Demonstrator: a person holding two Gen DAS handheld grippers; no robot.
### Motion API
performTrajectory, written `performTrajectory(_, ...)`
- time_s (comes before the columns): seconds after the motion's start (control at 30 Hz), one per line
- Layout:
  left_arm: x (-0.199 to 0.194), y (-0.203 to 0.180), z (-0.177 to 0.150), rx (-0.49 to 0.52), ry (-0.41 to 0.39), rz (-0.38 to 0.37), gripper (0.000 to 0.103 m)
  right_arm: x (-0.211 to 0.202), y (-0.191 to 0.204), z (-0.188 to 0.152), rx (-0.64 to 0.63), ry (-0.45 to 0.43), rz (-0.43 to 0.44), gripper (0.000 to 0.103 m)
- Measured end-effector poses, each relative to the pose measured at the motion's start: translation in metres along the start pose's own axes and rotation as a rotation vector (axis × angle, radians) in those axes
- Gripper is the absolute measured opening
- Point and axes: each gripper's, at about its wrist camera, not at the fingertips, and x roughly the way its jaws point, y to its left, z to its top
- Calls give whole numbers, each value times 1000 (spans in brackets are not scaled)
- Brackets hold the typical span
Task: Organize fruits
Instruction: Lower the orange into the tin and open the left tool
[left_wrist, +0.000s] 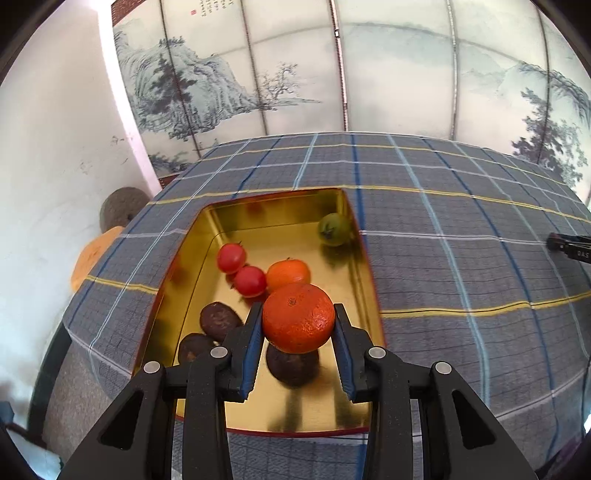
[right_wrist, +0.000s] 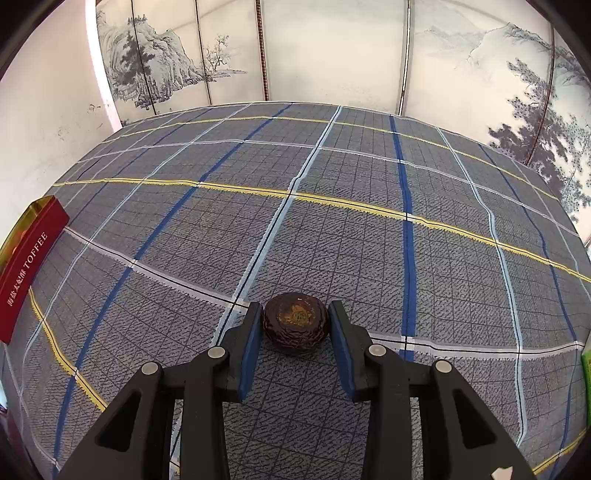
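Plaid cloth covers the surface, where the left tool (left_wrist: 298, 325) holds a mandarin (left_wrist: 298, 318) above the gold tin (left_wrist: 255, 206) and the right tool (right_wrist: 292, 325) pinches a dark wrinkled fruit (right_wrist: 295, 325) resting on the cloth; either round fruit may slip and roll away.

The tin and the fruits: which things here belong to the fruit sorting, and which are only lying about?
Belong to the job:
- gold tin
- orange in the left hand-held gripper
- smaller orange, two red tomatoes, green fruit, dark fruits in the tin
- dark wrinkled fruit between the right hand-held gripper's fingers

Just lying about:
- checked tablecloth
- painted screen
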Motion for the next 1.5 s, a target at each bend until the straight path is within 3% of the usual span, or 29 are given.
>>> performTrajectory(0.7,28,16,-7,-5,34,64,39,-1,9,-2,-36,1,-5,33)
performTrajectory(0.8,25,16,-5,-2,16,81,47,-3,17,-3,-32,2,26,32)
performTrajectory(0.87,21,18,-4,-9,-7,82,63,-5,26,-2,-29,-2,53,32)
performTrajectory(0.97,13,20,-2,-10,-40,98,70,-12,50,3,-52,-17,95,32)
performTrajectory(1.13,5,28,-2,-24,-58,111,75,-32,103,22,-105,-71,207,32)
performTrajectory(1.33,2,43,-6,-67,-52,154,84,-54,188,43,-219,-111,368,32)
performTrajectory(1.5,-2,60,-9,-126,-70,161,85,-56,257,52,-288,-108,496,32)
